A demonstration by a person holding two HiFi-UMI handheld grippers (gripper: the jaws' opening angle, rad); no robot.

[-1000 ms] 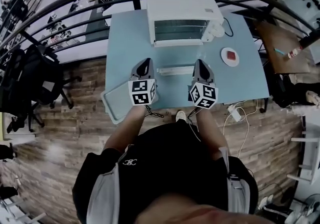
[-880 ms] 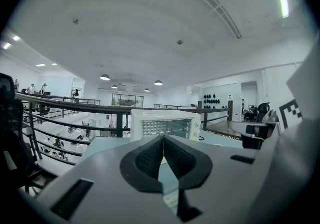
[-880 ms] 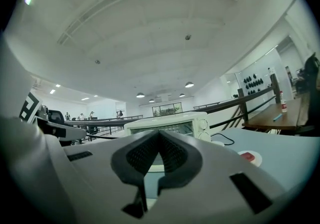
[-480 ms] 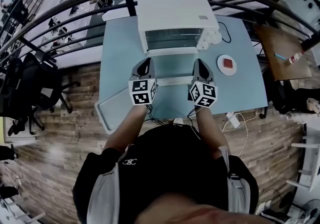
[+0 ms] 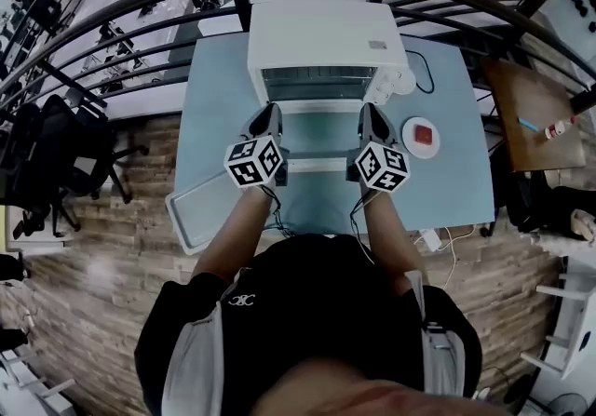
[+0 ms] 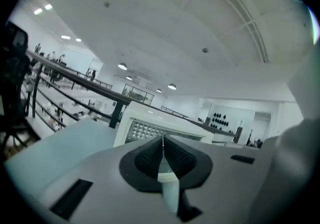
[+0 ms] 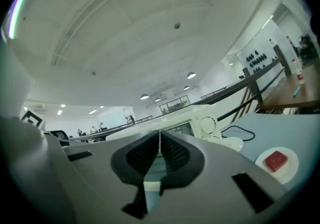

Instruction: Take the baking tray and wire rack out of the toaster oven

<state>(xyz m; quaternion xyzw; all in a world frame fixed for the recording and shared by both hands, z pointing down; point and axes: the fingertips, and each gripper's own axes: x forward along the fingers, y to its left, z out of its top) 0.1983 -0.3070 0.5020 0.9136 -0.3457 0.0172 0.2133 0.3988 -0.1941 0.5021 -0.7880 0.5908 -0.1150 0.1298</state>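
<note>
Baking tray (image 5: 199, 208) diagonal to table (image 5: 447, 126) edge

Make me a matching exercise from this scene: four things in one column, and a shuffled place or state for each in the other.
Things:
1. toaster oven
2. baking tray
3. red block
4. left gripper

Places or states:
A. on a small white dish
B. jaws shut, nothing held
C. at the near left corner of the table
D. at the table's far edge

Pairs: 1-D, 2-C, 3-A, 4-B
</note>
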